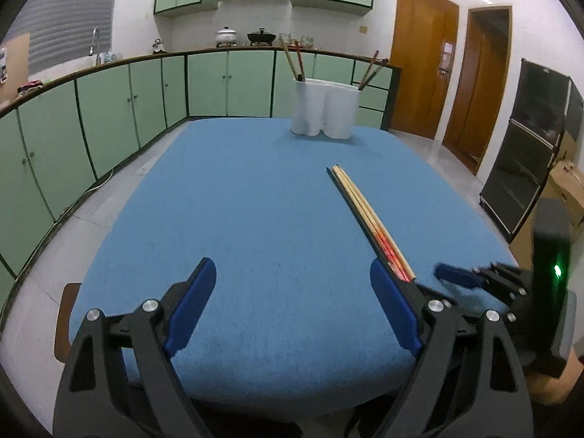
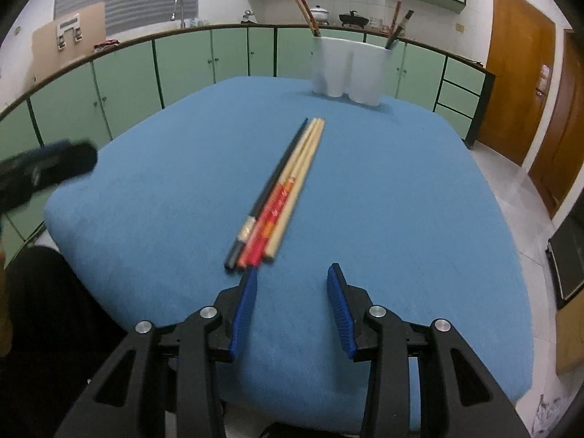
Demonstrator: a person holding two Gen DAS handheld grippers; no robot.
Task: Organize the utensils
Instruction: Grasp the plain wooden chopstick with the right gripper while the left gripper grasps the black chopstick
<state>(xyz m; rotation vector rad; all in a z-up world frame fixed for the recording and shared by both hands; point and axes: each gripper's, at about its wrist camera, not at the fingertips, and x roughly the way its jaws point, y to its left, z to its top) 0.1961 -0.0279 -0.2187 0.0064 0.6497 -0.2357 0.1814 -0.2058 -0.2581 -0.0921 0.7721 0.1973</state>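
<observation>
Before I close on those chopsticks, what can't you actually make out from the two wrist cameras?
- Chopsticks on the table: right wrist view, near ends motion-blurred, so the exact count is unsure.
- Same bundle, left wrist view: near ends hidden behind the left gripper finger.
- White holder: its walls hide the inside in both views.
- Right gripper: blurred at the left wrist view's edge.

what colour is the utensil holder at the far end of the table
White holder, seen best from the right wrist view.
</observation>
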